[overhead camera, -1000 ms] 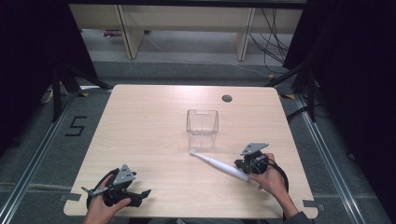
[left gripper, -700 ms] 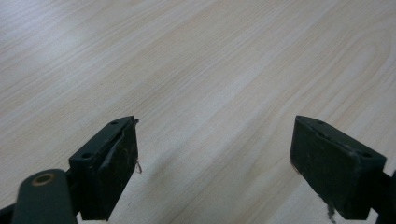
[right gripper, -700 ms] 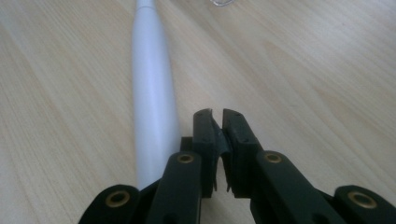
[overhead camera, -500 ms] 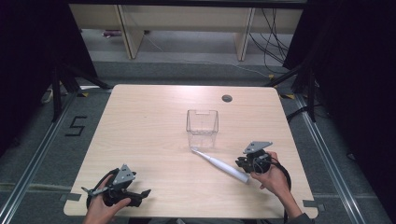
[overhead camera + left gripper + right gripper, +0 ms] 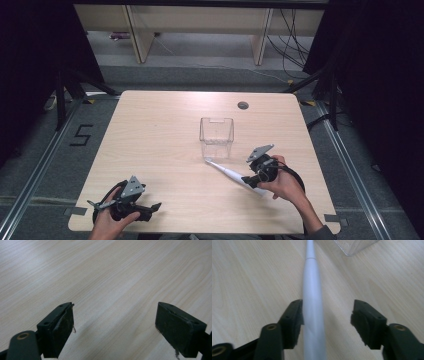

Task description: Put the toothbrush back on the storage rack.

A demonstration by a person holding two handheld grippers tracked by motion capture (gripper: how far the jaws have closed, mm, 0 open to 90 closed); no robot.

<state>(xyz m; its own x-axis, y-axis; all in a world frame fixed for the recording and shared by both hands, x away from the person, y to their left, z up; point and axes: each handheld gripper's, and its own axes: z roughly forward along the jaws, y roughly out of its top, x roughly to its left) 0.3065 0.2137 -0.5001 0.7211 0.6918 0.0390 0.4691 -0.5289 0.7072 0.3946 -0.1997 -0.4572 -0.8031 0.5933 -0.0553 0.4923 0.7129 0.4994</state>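
Observation:
A long white toothbrush-like wand (image 5: 229, 173) lies flat on the wooden table (image 5: 150, 135), its thin tip just in front of a clear plastic box (image 5: 217, 137). My right gripper (image 5: 250, 179) sits over the wand's thick handle end. Its jaws have just been opening, and in the right gripper view the wand (image 5: 312, 302) runs between them, close against the left pad and well clear of the other. The right gripper (image 5: 327, 315) is open. My left gripper (image 5: 150, 209) rests near the front left edge, and the left gripper (image 5: 115, 325) is open over bare wood.
The clear box's corner (image 5: 354, 246) stands just beyond the wand. A round cable hole (image 5: 243, 105) marks the table's far right. Shelving (image 5: 200, 25) and cables lie on the floor past the far edge.
The right gripper's jaws have come apart from the wand's handle, and that hand has lifted a little. The wand stays on the table. The left hand has not moved.

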